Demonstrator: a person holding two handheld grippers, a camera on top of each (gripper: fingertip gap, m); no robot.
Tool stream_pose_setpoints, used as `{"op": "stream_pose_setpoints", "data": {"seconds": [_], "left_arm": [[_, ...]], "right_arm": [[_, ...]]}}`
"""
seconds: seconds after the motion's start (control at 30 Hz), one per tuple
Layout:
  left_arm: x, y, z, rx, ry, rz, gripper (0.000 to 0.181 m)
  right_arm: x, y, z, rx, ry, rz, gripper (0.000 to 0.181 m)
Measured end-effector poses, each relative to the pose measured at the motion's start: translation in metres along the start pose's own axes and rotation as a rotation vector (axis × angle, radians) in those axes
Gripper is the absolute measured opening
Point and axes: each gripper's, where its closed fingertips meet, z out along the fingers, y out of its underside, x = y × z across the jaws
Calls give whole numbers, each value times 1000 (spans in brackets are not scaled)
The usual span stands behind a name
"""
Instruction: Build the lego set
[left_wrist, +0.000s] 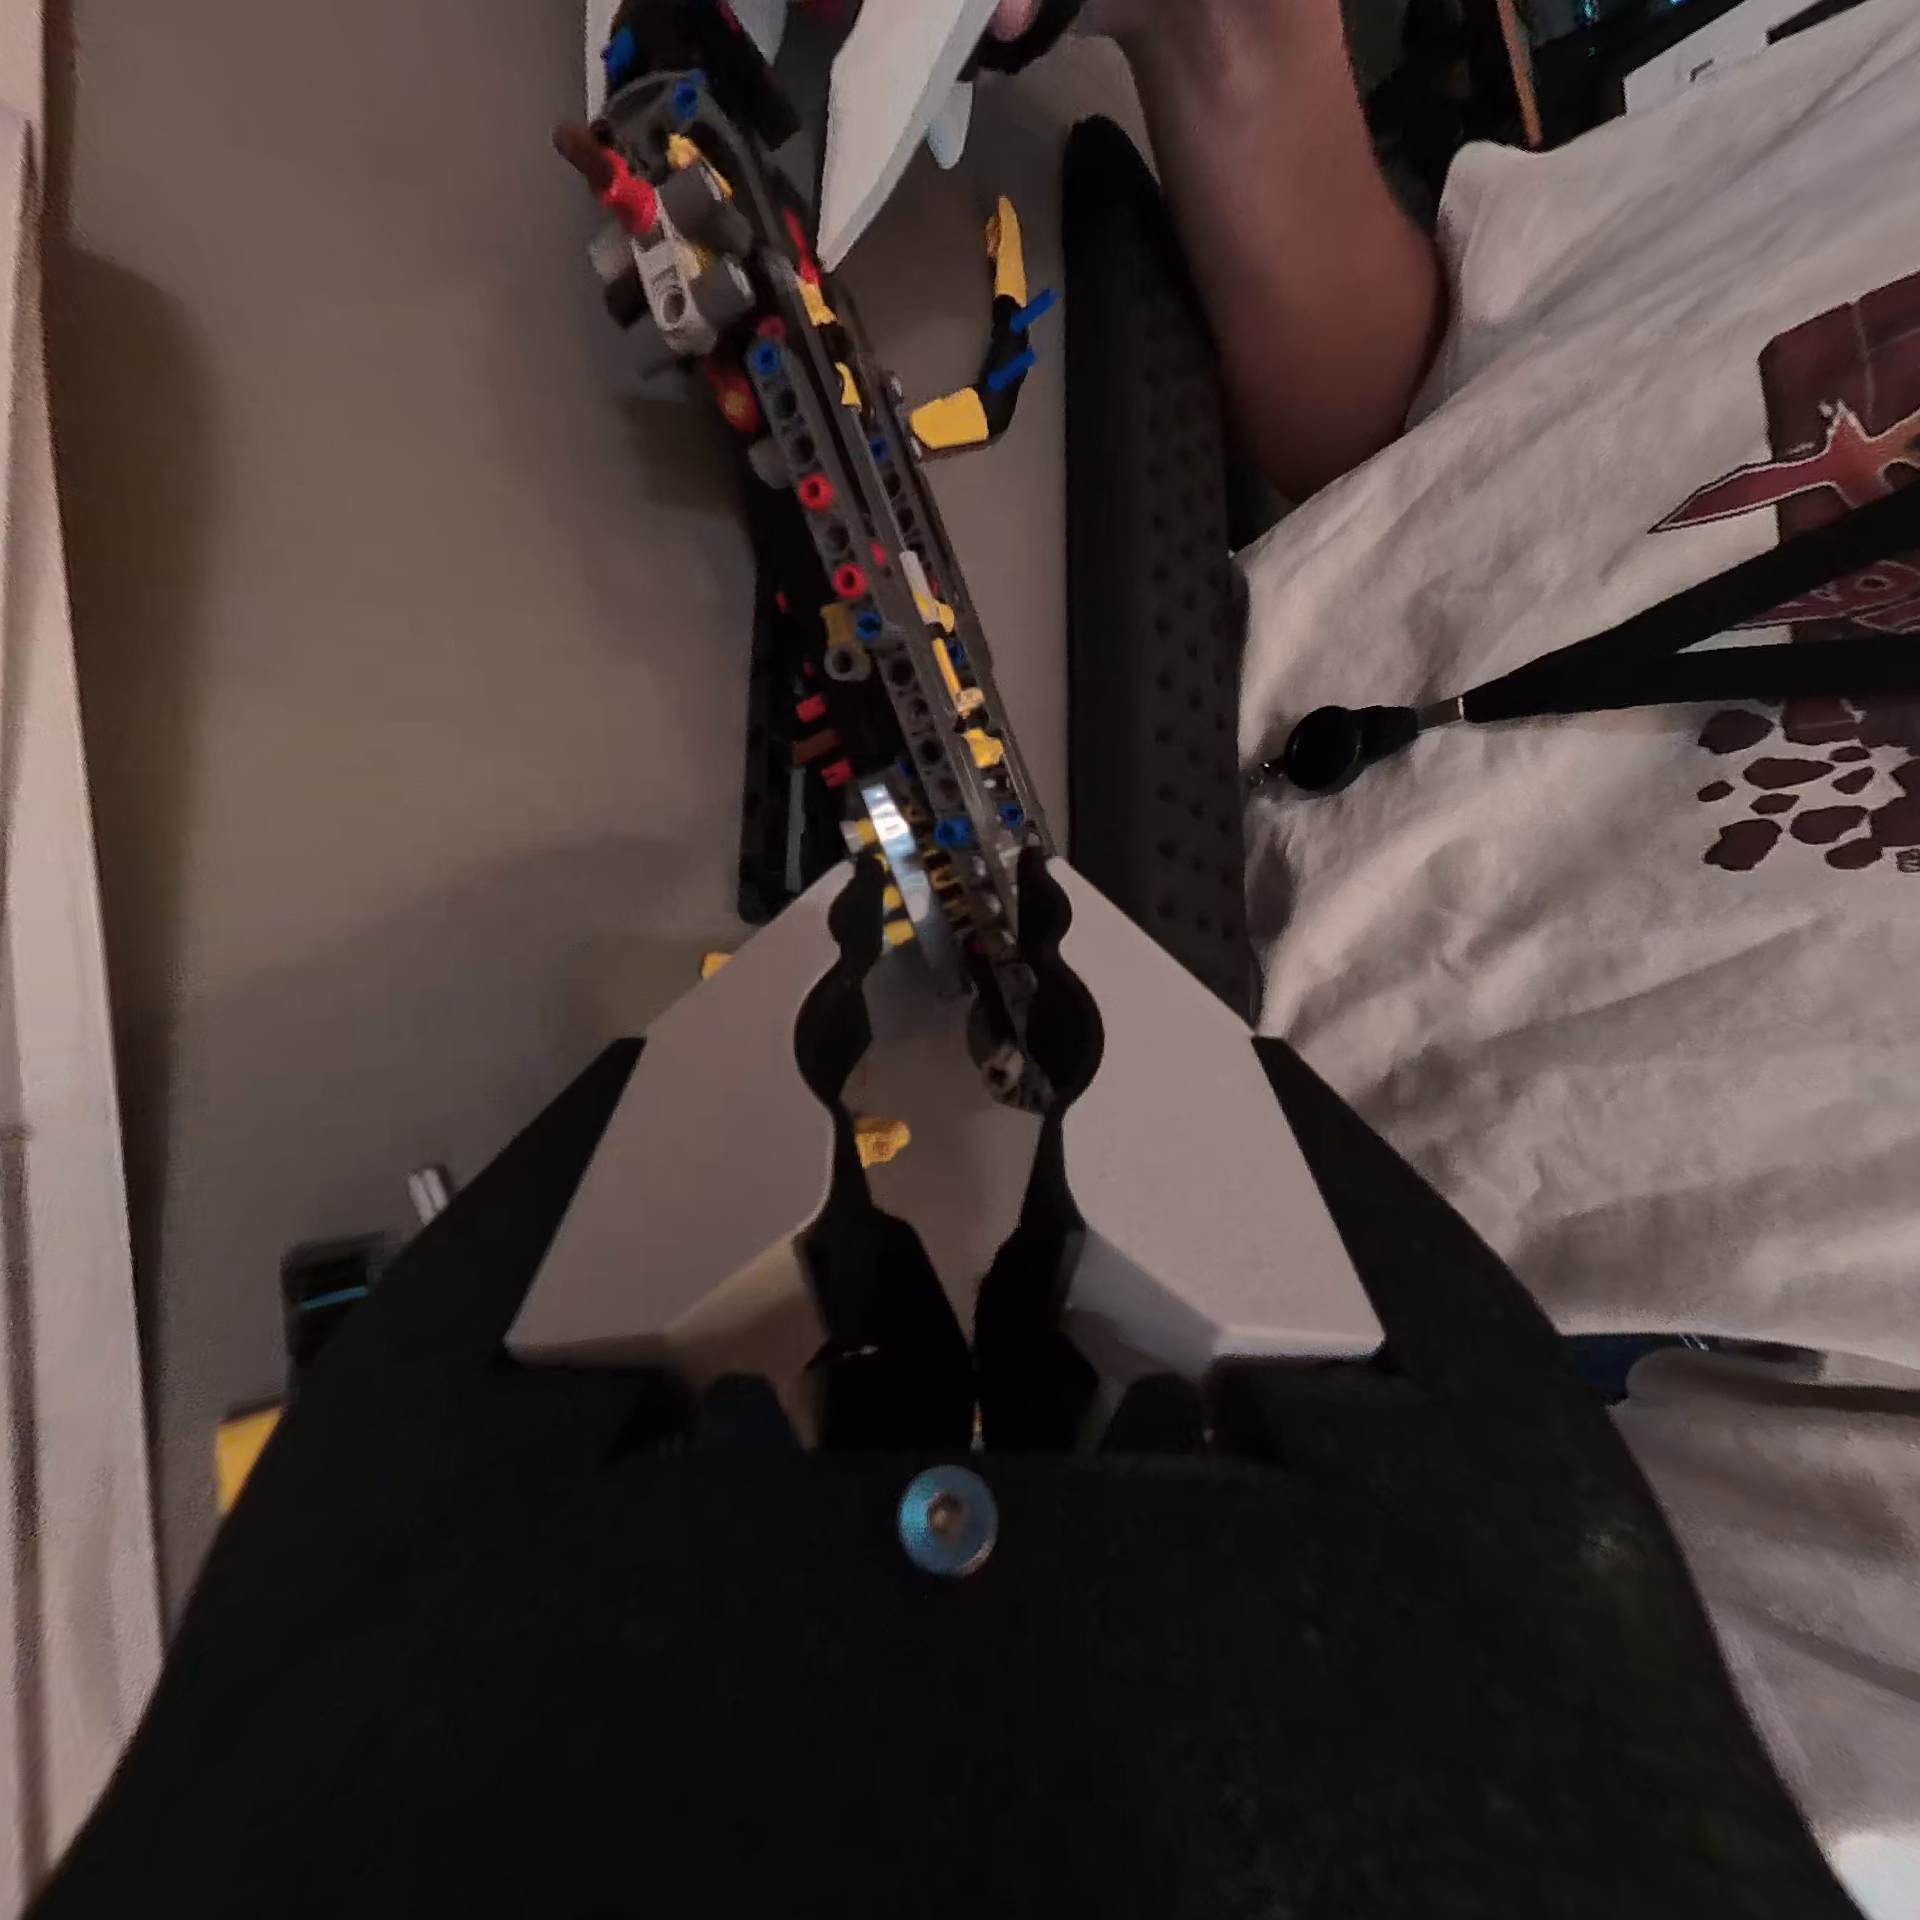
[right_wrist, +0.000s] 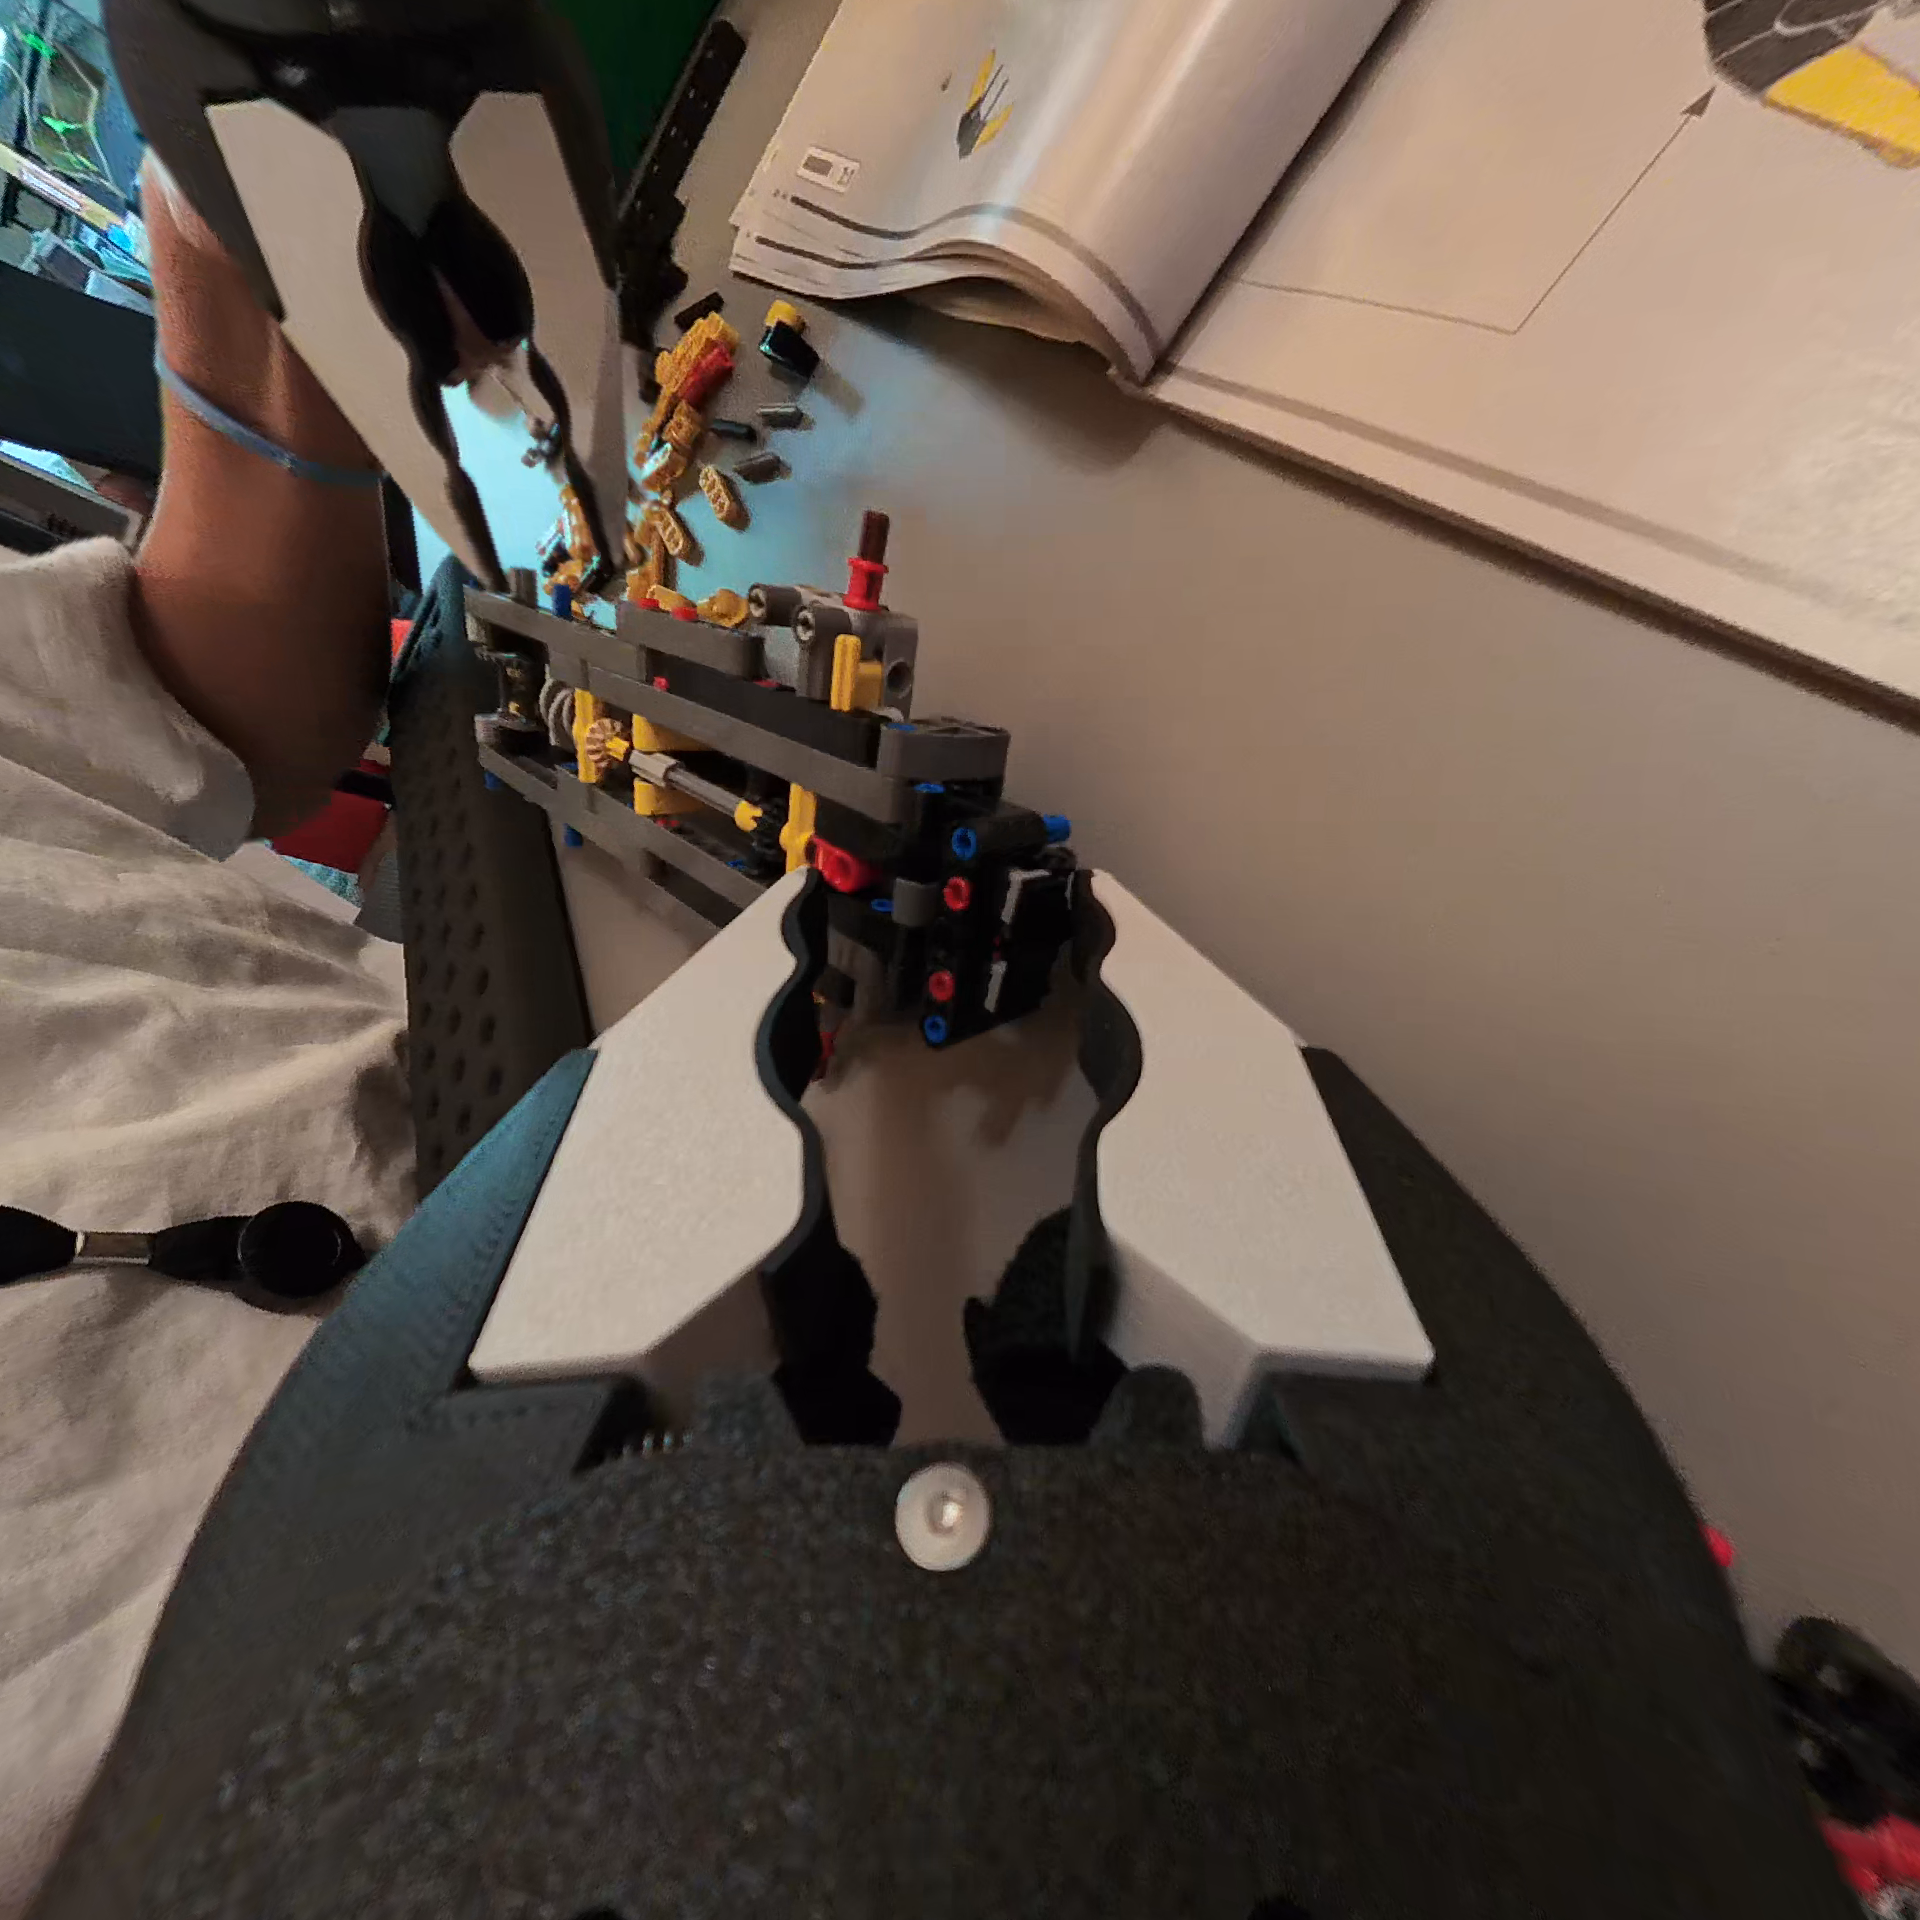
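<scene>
The lego model is a long, narrow frame of grey beams studded with red, blue and yellow pins, held off the table between both tools. In the left wrist view it runs from the lower middle of the frame up to the upper left of centre. The left gripper has its jaws closed on the near end of the frame, with the beam wedged between the fingertips. In the right wrist view the same model sits in the middle of the frame. The right gripper clamps the blocky black end with the red and blue pins, jaws part way apart and pressed on either side of it.

As for progress, the frame looks well along: gears, a shaft and a spring are already fitted inside it. Much is left, I judge, since a heap of loose yellow pieces lies on the table at upper left of the right wrist view, and the instruction booklet lies open at upper centre.

The long axis runs from one gripper to the other, tilted diagonally in both views. A red and brown peg sticks out sideways from the frame, near the end the right gripper holds
</scene>
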Motion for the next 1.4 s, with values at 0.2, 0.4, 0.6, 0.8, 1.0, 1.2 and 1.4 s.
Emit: {"op": "stream_pose_setpoints", "data": {"seconds": [0.2,0.4,0.6,0.8,1.0,1.2,1.4], "left_arm": [[3,18,9,21,-73,-59,34],[3,27,19,15,-88,-79,36],[0,28,22,9,-90,-79,38],[5,20,12,56,-118,-44,38],[14,0,-7,183,-236,35,38],[39,-41,-14,380,-384,251,54],[11,-41,-2,285,-663,309,47]], "right_arm": [[-16,-6,-3,53,-87,-23,45],[-17,-5,-9,80,-93,-17,45],[-15,-7,-10,106,-82,-17,46],[-11,-2,-19,119,-23,-44,48],[-29,42,-44,18,124,-158,48],[-33,102,-47,-210,312,-300,40],[-37,100,-37,-258,307,-323,36]]}}
